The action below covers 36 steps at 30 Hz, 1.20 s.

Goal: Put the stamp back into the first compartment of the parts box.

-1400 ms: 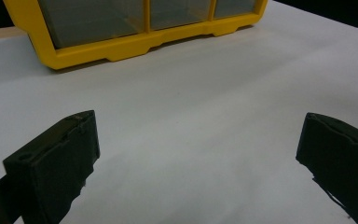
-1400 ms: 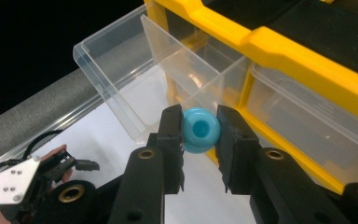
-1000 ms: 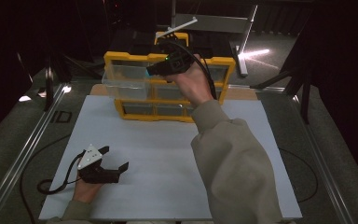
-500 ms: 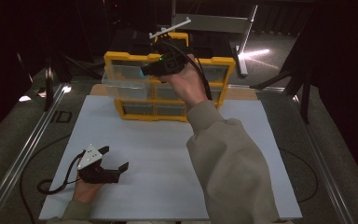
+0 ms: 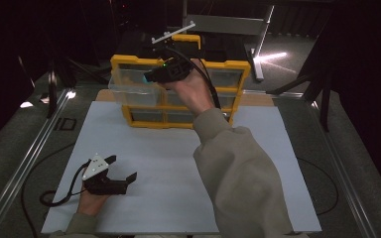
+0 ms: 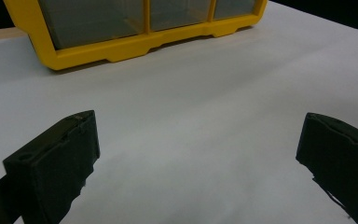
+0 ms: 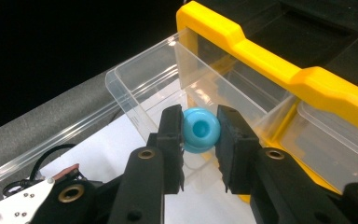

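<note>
High view: right tongs point(image 5: 151, 77) raised over drawer point(image 5: 129, 88).

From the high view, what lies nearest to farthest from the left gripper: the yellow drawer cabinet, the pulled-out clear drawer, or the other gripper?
1. Yellow plastic drawer cabinet, its bottom edge, ahead.
2. Clear plastic drawer, pulled out at upper left.
3. Right gripper, just over that drawer; nearly level with it.

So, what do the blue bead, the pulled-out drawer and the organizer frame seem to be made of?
The blue bead looks like smooth plastic with a soft sheen, though that is a guess. The drawer is clear, glossy plastic: the table shows through its walls. The organizer frame looks like opaque yellow moulded plastic with rounded edges and a semi-matt finish.
</note>
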### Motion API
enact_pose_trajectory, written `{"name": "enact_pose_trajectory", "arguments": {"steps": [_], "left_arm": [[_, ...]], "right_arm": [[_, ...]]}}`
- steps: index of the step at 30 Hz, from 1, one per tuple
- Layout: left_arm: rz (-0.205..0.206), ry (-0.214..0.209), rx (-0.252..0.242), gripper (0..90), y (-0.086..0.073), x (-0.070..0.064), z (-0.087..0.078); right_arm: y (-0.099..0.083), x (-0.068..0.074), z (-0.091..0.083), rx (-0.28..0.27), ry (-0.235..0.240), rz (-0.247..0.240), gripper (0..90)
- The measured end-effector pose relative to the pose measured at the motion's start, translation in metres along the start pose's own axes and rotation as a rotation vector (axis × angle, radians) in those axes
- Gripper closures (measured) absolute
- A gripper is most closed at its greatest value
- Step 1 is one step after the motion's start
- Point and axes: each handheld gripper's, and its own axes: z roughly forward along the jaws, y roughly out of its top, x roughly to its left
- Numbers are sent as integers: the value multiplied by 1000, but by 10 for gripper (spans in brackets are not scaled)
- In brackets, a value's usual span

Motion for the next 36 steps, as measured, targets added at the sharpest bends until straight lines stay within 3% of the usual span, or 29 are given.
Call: {"name": "enact_pose_trajectory", "arguments": {"steps": [20,36], "left_arm": [[2,-4,2,1,0,0,1],[1,-2,3,1,0,0,1]], "right_arm": [[-1,8,15,16,-13,-28,719],[-4,8,17,31,-5,-24,694]]}}
